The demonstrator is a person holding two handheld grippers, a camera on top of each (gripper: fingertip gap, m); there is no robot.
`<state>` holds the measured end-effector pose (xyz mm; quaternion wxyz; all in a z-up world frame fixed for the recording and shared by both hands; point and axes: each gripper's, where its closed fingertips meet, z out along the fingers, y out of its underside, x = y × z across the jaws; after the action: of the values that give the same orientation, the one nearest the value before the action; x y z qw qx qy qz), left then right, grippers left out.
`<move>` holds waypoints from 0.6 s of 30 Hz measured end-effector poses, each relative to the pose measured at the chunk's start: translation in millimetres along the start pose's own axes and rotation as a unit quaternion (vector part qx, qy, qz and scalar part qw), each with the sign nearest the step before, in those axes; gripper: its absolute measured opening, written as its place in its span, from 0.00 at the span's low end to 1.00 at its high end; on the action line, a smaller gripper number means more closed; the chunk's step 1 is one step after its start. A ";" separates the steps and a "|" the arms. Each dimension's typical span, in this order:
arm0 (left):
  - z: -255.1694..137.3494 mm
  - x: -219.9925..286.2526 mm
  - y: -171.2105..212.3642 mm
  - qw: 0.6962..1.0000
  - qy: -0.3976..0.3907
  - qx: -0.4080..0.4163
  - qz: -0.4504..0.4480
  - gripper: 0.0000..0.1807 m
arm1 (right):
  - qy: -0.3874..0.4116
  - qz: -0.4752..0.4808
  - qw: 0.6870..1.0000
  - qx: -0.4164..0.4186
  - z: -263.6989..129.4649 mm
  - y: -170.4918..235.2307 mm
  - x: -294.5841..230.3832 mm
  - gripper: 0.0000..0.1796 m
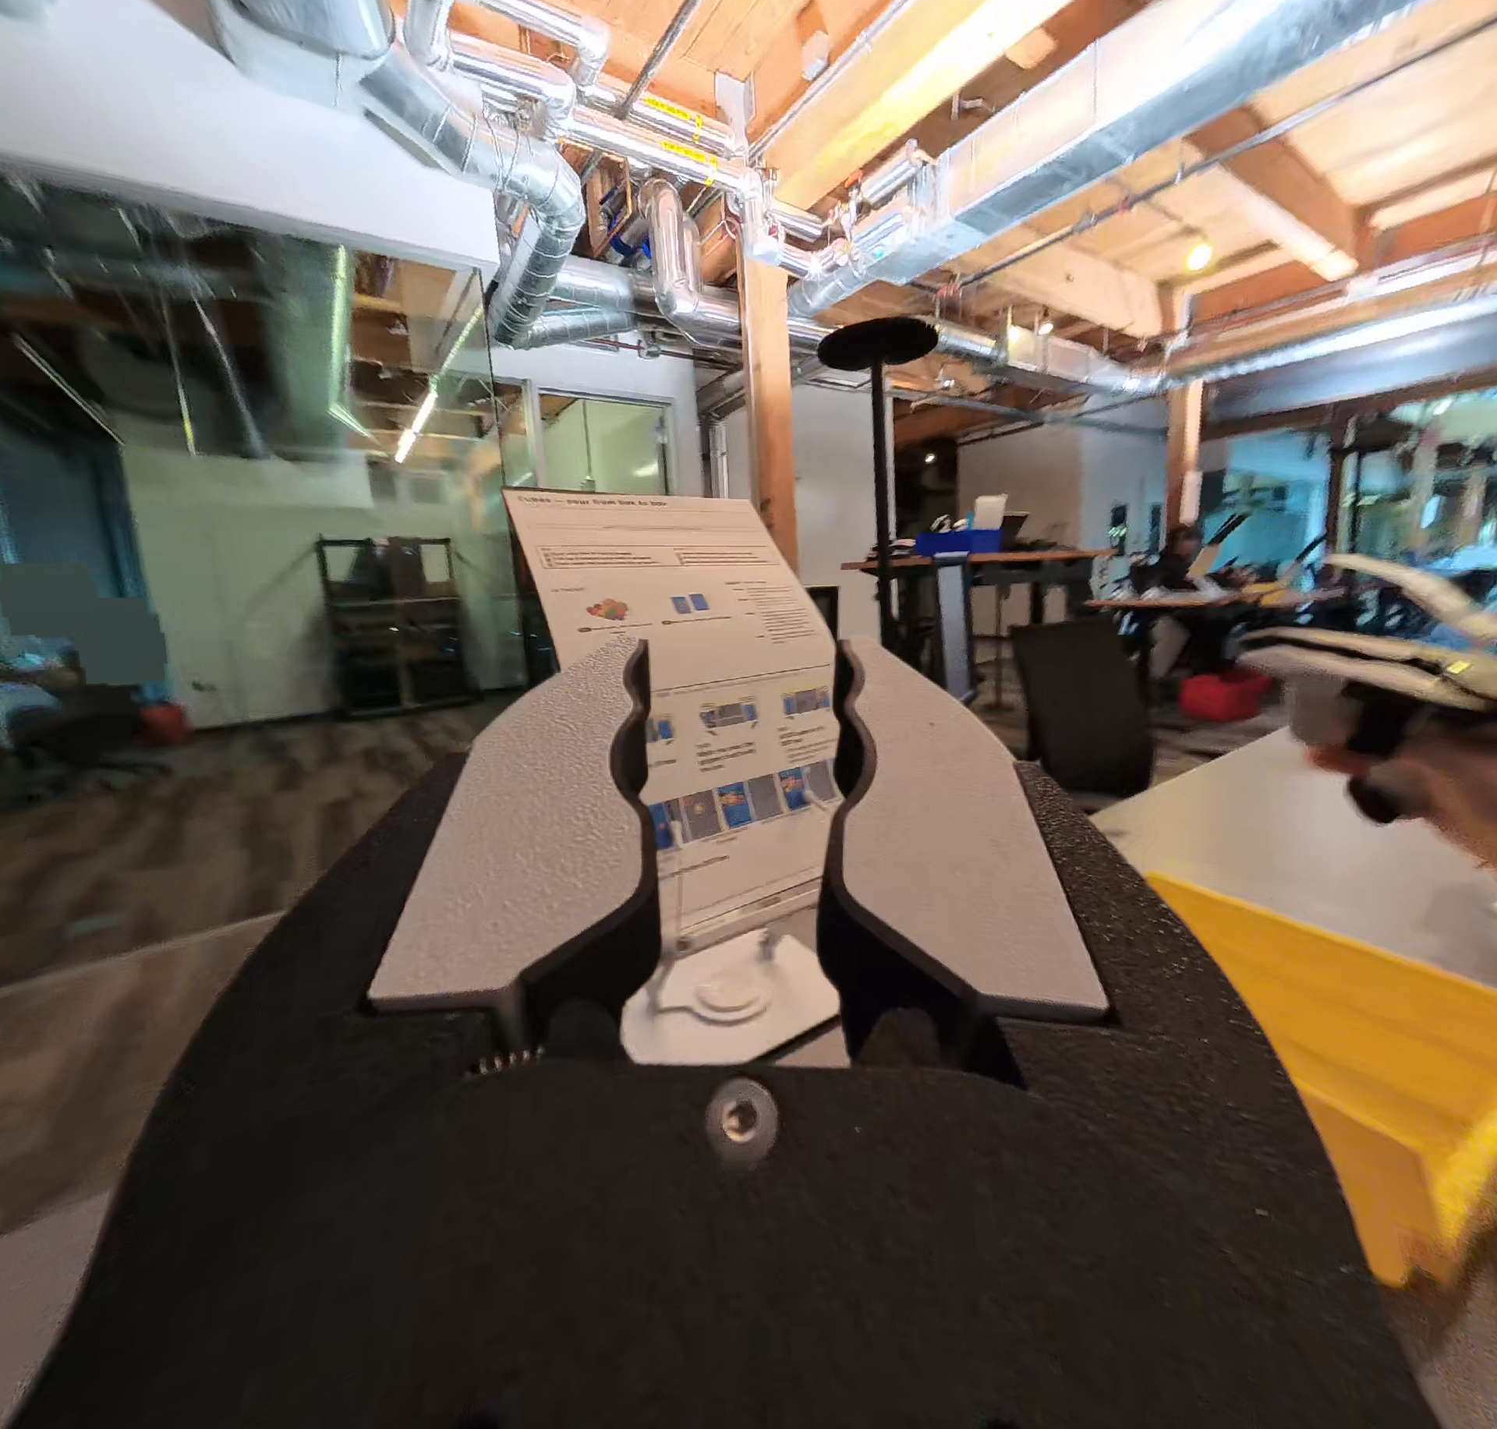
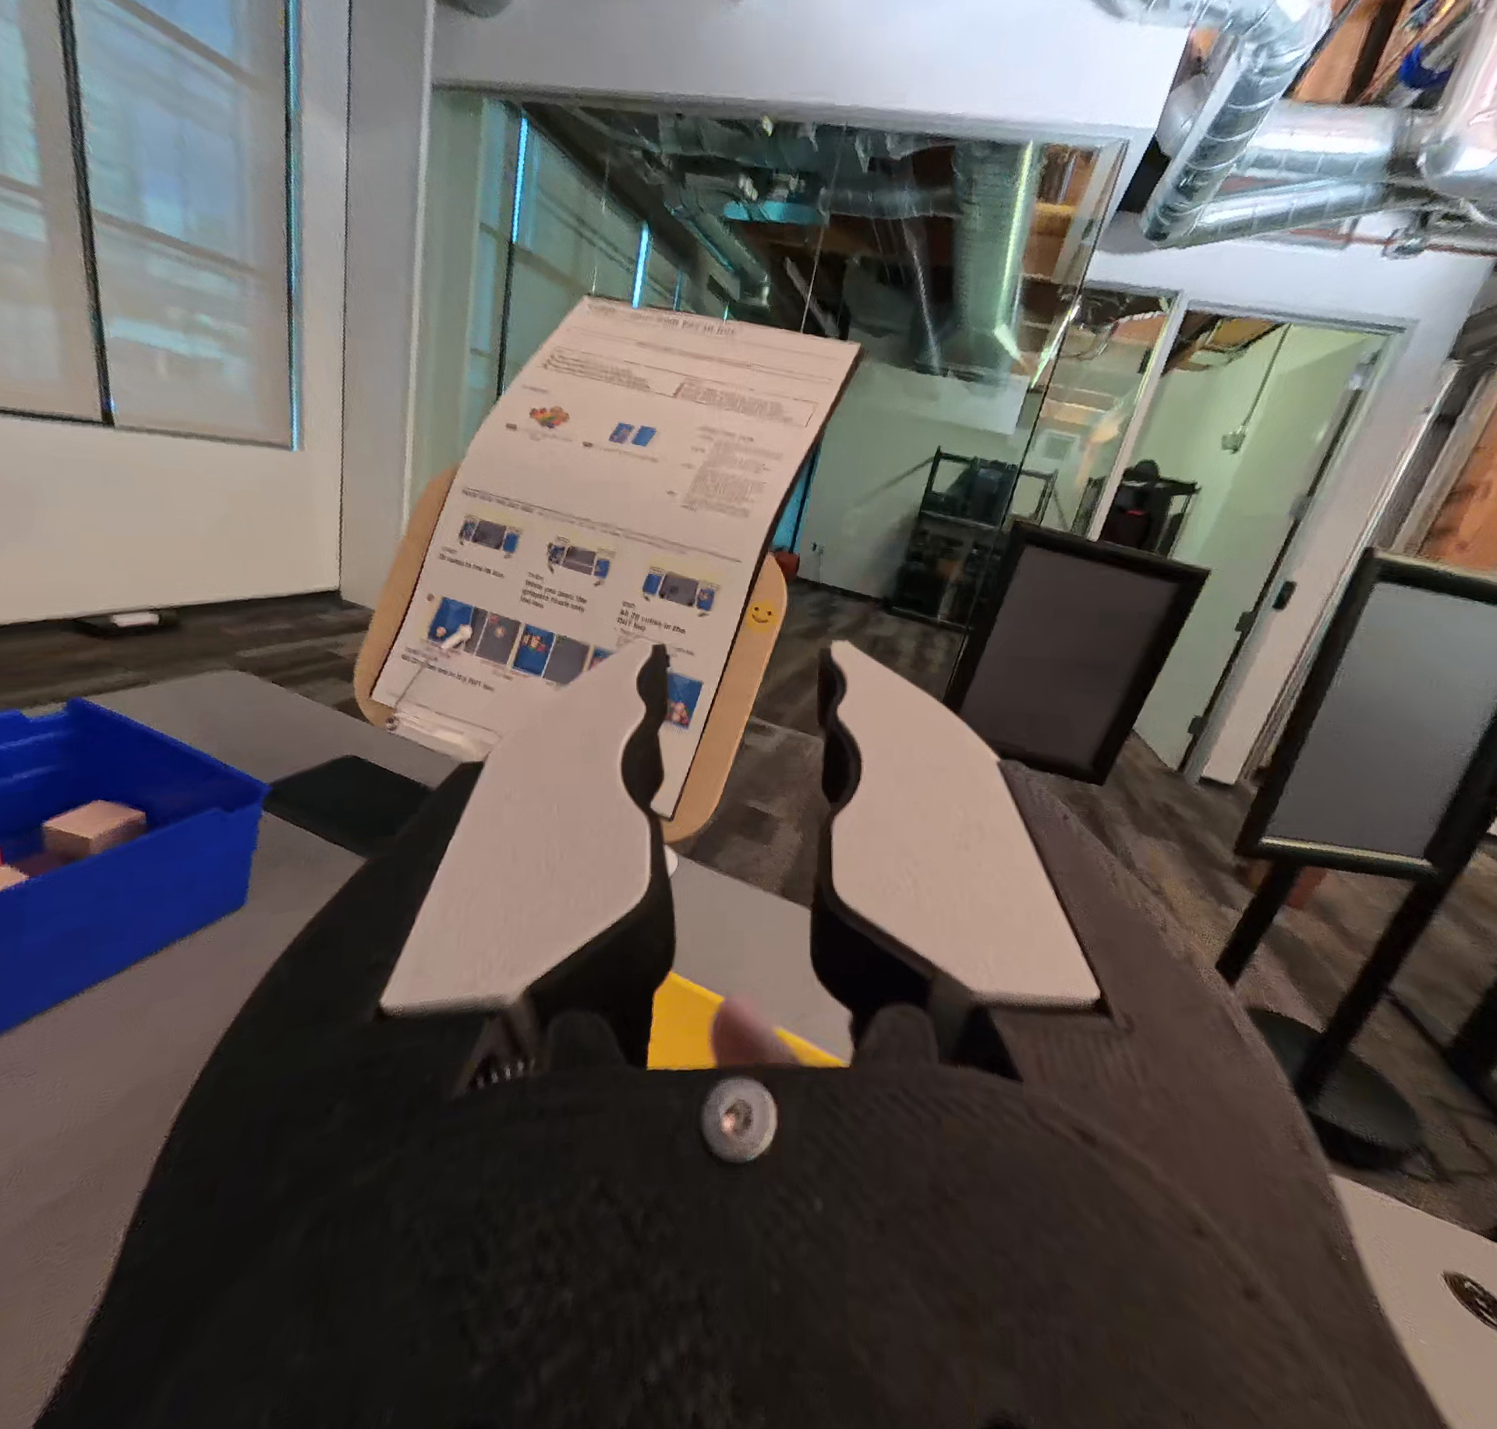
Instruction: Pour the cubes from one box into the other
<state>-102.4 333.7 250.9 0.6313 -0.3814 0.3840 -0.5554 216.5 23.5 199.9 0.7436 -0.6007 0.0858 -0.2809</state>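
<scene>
Hovering with nothing held, the left gripper [image 1: 741, 710] and right gripper [image 2: 741, 710] both have fingers parted, likely readying a grasp; the blue box [image 2: 121, 888] holding cubes [image 2: 93, 827] sits left of the right fingers.

Both tongs, left [image 1: 739, 661] and right [image 2: 741, 669], gape empty, raised above the table.

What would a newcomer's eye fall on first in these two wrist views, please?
Probably the printed instruction sheet standing on its stand straight ahead, framed by the open left gripper and open right gripper. Next, the blue box holding wooden cubes at left, and a yellow box at right.
</scene>
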 end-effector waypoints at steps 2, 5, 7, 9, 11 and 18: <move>2.4 5.5 4.8 0.999 -0.001 -0.006 0.033 0.24 | 0.019 -0.002 1.000 0.016 -5.4 -6.1 7.5 0.20; -3.1 9.1 6.5 0.997 -0.011 0.026 0.067 0.20 | 0.031 -0.039 0.999 0.013 -11.0 -7.3 13.9 0.21; -7.3 12.6 0.3 0.995 -0.002 0.060 0.086 0.16 | 0.027 -0.064 0.997 0.029 -14.6 -7.8 14.9 0.21; -8.4 19.6 1.1 0.995 0.023 0.057 0.079 0.14 | -0.002 -0.022 0.998 0.056 -16.7 -10.6 10.1 0.20; -6.1 25.0 10.2 0.995 0.041 0.021 0.086 0.14 | -0.056 0.042 0.996 0.052 -14.5 -8.4 -0.7 0.21; -7.0 24.5 6.8 0.985 -0.015 0.032 0.167 0.00 | -0.011 -0.010 0.997 0.077 -22.5 -23.5 -4.7 0.03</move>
<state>-103.8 309.6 240.4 0.7329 -0.2995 0.4146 -0.4486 194.7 4.1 215.1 0.7860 -0.5452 0.0495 -0.2870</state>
